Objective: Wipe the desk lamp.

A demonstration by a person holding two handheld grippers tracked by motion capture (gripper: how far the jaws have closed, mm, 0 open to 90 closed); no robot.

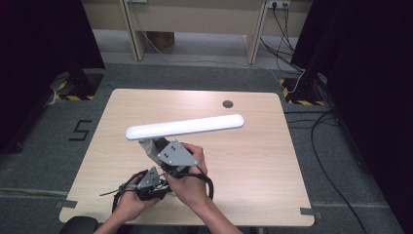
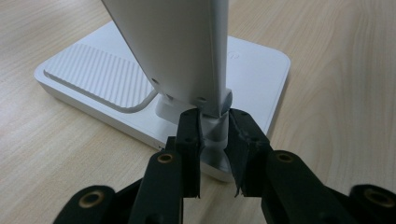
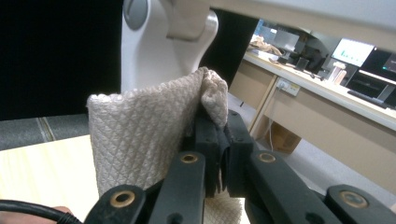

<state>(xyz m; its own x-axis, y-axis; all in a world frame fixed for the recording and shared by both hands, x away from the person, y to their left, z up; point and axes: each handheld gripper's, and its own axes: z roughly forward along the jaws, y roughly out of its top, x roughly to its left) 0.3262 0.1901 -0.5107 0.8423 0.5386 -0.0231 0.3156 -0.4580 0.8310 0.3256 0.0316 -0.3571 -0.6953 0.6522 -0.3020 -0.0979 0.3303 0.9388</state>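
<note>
A: Which step are we at?

B: Looks like wiping down the desk lamp (image 1: 185, 126). It stands lower centre-left in the high view, on the surface (image 1: 253, 161), with its long head lying across mid-frame. Left hand-held gripper (image 2: 214, 135) has its jaws pinching the neck joint just above the lamp base (image 2: 252, 70), apparently to steady it. Right hand-held gripper (image 3: 217, 140) has its jaws together, clamped on a beige quilted cloth (image 3: 140, 135), right up against the lamp arm (image 3: 154, 51).

A: Next move?

B: Probably drag the cloth along the arm w/ the left keeping the base from sliding. Needs light pressure, else the lamp tips.

A: Anything unclear?

B: In the high view the hands and grey plates cover the base and most of the cloth. Can't tell if the cloth actually touches the arm. Lamp head is cut off at the top of the right gripper view.
</note>
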